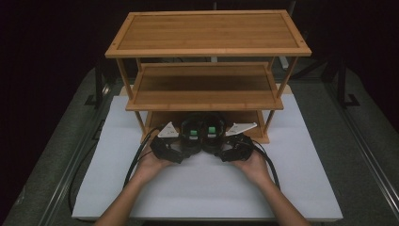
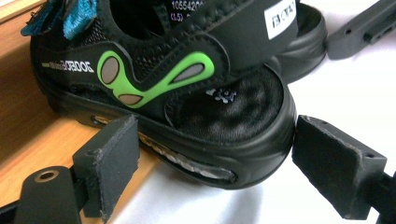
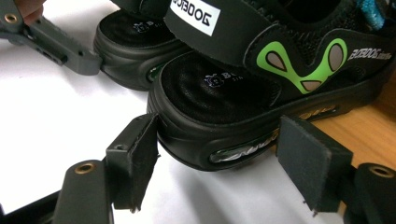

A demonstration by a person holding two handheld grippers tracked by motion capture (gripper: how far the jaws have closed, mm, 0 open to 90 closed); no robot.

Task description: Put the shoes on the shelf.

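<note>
While palms cup tongs (image 1: 192, 141), wrists level, sandals (image 1: 201, 128) straddled

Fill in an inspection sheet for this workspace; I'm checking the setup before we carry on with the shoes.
Surface: white board on a grey table; a wooden three-tier rack stands at its far side.
Job's things: two black sandals with green trim, left sandal and right sandal, side by side, partly on the rack's bottom shelf, one end jutting over the board.
Clutter: nothing seen.
Grippers: left gripper and right gripper each straddle a sandal's end; a gap shows on at least one side, so neither clamps it.
Cables: a black cable trails from each gripper toward the person.
Surroundings: dark; metal rails flank the table.
</note>
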